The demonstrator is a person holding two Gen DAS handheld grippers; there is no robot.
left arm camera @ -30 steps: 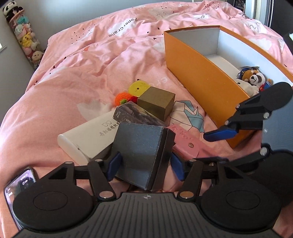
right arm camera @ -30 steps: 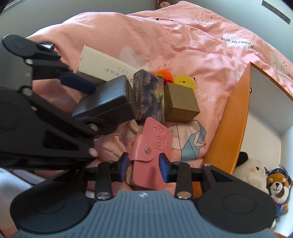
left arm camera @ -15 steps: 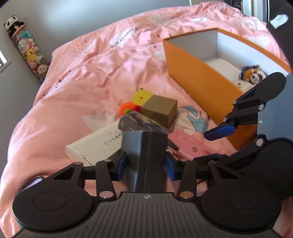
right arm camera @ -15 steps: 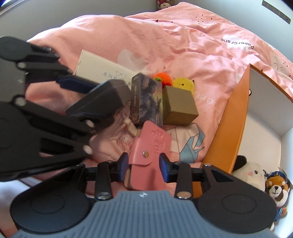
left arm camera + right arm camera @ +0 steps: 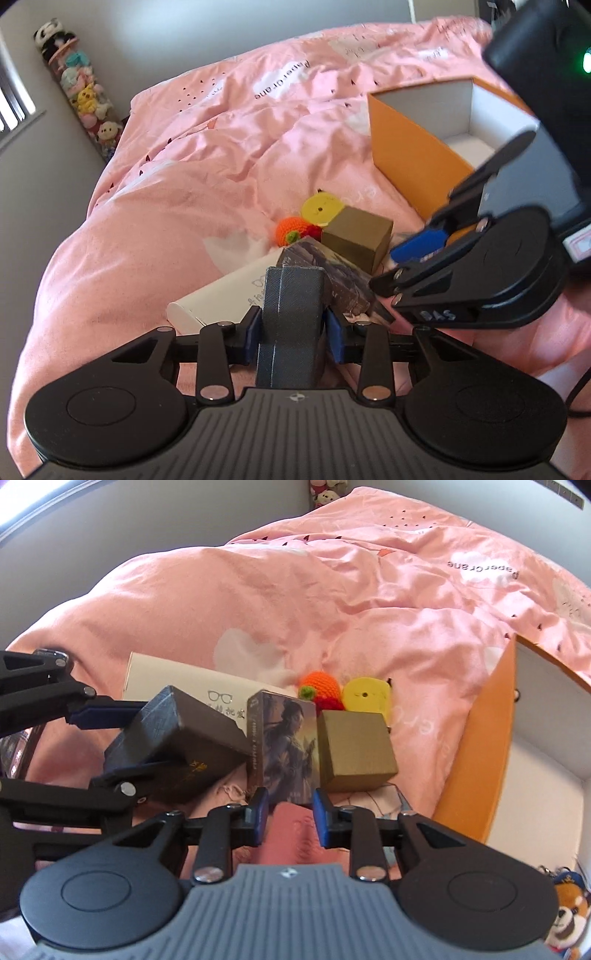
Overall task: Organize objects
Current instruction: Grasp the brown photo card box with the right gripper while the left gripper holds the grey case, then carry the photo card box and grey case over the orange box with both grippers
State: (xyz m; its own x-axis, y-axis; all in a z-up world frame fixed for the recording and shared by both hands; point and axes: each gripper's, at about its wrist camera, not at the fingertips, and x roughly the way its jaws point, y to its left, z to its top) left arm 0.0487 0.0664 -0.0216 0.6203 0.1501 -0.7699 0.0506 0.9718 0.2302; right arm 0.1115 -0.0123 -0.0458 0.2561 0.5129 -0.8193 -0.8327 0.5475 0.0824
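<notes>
You have both hands loaded: your left gripper [image 5: 294, 329] has its fingers closed on the dark grey rectangular box [image 5: 291, 325], lifted clear of the pink bed cover [image 5: 192, 206], and your right gripper [image 5: 288, 818] has its fingers clamped on the pink snap-button wallet [image 5: 291, 840], which sits low between them, just in front of the pile. Neither item is in the orange cardboard box with the white lining [image 5: 476, 760] yet, so that carry is what looks to be in hand. Inside the orange box you can see a small brown bear plush [image 5: 567, 919] at the near corner, so some sorting seems done. Left on the bed, bunched together beside the orange box: the illustrated card box [image 5: 284, 746] standing on end, the olive-gold cube box [image 5: 354, 749], the orange crocheted fruit [image 5: 319, 686], the yellow round plush [image 5: 365, 696], and the long white glasses case [image 5: 177, 681] behind. By that count, you are likely less than halfway.
</notes>
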